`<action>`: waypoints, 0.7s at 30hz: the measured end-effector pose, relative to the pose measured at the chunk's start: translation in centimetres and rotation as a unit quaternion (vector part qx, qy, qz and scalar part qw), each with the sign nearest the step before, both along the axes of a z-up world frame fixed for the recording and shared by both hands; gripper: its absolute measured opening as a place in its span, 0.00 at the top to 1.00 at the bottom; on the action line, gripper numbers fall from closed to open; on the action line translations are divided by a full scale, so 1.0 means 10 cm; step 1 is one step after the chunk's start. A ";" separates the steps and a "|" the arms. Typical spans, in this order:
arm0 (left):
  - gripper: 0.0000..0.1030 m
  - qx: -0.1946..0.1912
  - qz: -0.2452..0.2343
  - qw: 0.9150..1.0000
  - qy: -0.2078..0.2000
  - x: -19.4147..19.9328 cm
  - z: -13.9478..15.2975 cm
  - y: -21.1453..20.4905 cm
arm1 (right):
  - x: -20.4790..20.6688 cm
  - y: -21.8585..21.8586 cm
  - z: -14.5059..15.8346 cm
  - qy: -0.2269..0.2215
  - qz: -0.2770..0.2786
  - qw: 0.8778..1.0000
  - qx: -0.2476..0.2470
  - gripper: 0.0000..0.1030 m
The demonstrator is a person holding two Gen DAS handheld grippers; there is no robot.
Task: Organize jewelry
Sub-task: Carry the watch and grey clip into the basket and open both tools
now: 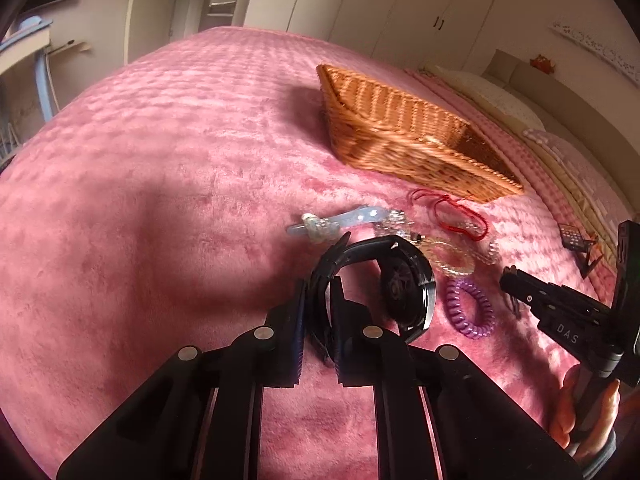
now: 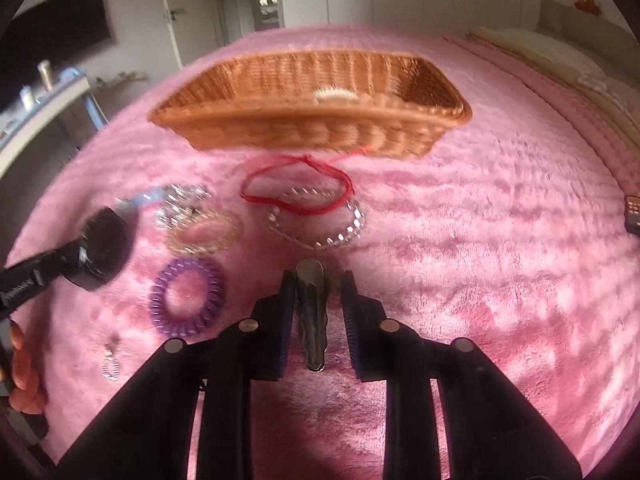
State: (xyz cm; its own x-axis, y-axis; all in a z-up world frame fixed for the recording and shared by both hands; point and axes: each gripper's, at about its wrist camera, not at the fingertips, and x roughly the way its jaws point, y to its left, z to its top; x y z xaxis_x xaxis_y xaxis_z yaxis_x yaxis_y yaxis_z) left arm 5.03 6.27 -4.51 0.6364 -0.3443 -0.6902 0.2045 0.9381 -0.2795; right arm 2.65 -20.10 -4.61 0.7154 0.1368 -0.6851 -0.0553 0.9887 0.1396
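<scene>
My left gripper [image 1: 320,312] reaches forward low over the pink bed [image 1: 160,160], its fingers clamped on the strap of a black wristwatch [image 1: 384,280]; the strap loop stands between them and the round watch face sits just right of the tips, tilted on edge. My right gripper [image 2: 316,316] points straight ahead toward the wicker basket [image 2: 312,128], fingers parted around a dark metal hair clip [image 2: 312,312] that lies between them, its long axis running along the fingers, rounded end pointing away from me. I cannot tell whether the pads touch it. Ahead of the right gripper lie a clear bead bracelet [image 2: 320,220] and a red cord bracelet [image 2: 296,188]; to the forward left, a purple coil hair tie [image 2: 186,296] and a gold coil tie [image 2: 204,232]. The basket's long axis runs crosswise, beyond them all.
</scene>
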 end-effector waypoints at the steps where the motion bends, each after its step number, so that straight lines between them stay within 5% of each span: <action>1: 0.91 -0.002 -0.002 1.000 -0.007 -0.04 0.03 -0.01 | -0.03 -0.01 0.03 -0.009 0.005 1.000 0.006 0.80; 13: 0.91 -0.043 -0.017 0.996 -0.075 -0.21 0.54 -0.19 | -0.22 -0.14 0.59 -0.088 0.014 0.996 0.018 0.80; 21: 0.91 -0.033 -0.026 0.992 -0.121 0.21 1.07 -0.49 | 0.19 -0.26 1.14 -0.121 0.020 0.992 0.016 0.80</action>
